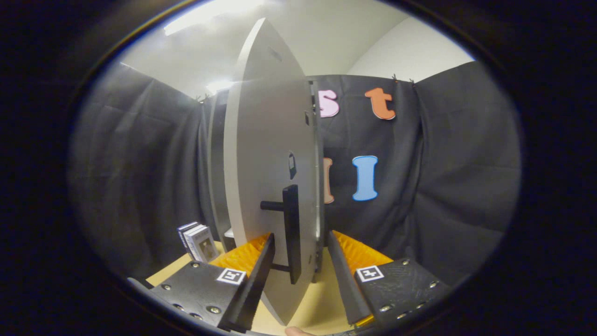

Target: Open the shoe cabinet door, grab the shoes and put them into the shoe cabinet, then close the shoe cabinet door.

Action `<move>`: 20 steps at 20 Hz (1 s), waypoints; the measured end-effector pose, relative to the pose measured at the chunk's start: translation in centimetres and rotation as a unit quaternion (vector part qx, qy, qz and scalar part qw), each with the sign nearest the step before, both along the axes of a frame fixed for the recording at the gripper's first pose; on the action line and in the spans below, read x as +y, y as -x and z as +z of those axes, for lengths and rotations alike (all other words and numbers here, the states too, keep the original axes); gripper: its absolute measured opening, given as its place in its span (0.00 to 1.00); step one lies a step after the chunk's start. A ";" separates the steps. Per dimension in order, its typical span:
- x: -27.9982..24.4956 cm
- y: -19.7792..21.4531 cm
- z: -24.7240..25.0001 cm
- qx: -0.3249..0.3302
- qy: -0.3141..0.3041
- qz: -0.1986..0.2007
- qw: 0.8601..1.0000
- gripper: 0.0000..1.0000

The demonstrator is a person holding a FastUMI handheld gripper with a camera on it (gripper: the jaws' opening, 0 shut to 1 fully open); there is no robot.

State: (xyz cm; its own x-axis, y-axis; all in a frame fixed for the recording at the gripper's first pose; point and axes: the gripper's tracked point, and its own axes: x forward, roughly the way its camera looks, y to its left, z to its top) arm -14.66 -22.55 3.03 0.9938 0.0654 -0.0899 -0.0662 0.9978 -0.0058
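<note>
The cabinet door (266, 154) stands swung out, seen nearly edge-on, and reaches down between the two fingers of the gripper (301, 261), which are spread apart with the door's edge and its handle (291, 233) in the gap; whether either finger touches the panel cannot be told. The door looks like a stiff, flat board, smooth-faced and likely slippery, so the bar handle on its two short posts is the sensible place to take hold; the panel should swing lightly on its hinges rather than need force. The cabinet (215, 172) itself shows as a narrow strip behind the door's far side. A few small boxes (198, 241) stand on the table (322, 308) just beyond the left finger, near the cabinet's foot, and could be knocked if the gripper swings that way.
</note>
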 end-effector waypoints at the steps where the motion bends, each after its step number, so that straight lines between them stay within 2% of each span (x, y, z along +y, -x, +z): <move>1: 1.1 -0.4 0.0 -0.001 -0.002 0.007 1.000 0.71; 7: 6.2 -3.8 -1.5 0.018 -0.028 0.038 0.999 0.71; 10: 8.7 -5.3 -1.7 0.015 -0.022 0.057 0.998 0.73; 13: 10.9 -7.3 -1.9 0.011 -0.008 0.061 0.998 0.76; 14: 12.2 -7.8 -2.2 0.011 -0.010 0.064 0.998 0.79; 20: 17.0 -11.8 -2.9 0.012 -0.011 0.068 0.998 0.80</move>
